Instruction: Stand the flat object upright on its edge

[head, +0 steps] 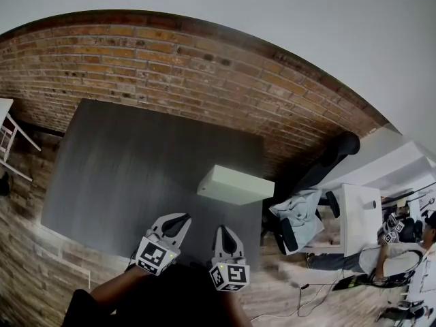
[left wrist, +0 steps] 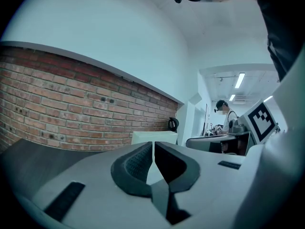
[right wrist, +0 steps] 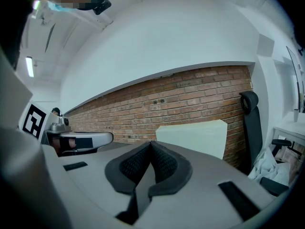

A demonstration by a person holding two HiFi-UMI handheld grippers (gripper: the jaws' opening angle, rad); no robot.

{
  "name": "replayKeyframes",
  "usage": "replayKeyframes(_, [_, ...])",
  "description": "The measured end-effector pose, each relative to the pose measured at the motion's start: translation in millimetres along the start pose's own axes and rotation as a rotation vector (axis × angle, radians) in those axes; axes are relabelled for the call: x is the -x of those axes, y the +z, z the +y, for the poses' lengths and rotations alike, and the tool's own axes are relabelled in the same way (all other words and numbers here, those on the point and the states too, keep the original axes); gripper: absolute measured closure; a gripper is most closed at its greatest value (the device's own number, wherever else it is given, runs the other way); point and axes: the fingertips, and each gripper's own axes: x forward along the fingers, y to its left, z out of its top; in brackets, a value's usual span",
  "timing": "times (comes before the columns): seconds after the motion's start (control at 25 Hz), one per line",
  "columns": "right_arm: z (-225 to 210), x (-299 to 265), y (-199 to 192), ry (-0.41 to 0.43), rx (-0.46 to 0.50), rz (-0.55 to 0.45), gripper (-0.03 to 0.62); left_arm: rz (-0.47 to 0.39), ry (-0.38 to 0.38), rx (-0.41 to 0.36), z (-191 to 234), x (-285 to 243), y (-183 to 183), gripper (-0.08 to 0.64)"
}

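A pale, flat box (head: pixel 235 184) stands on its long edge on the right part of the dark grey table (head: pixel 122 176). It also shows as an upright slab in the left gripper view (left wrist: pixel 143 137) and the right gripper view (right wrist: pixel 193 135), in front of the brick wall. Neither gripper touches it. My left gripper (head: pixel 184 218) and right gripper (head: pixel 223 229) hover side by side over the table's near edge, well short of the box. The left gripper (left wrist: pixel 153 143) is shut with nothing in it. Equally empty, the right gripper (right wrist: pixel 151 143) has its pads pressed together.
A brick wall (head: pixel 170 60) runs behind the table. To the right are a black office chair (head: pixel 334 159), a white desk (head: pixel 357 216) and a seated person (head: pixel 409 247). A white chair (head: pixel 10 138) stands at the far left.
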Motion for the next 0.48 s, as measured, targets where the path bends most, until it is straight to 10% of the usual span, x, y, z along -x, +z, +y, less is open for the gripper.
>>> replayKeyframes(0.48, [-2.8, -3.4, 1.6, 0.005, -0.003, -0.006, 0.568, 0.03, -0.008, 0.019, 1.9, -6.2, -6.7, 0.518])
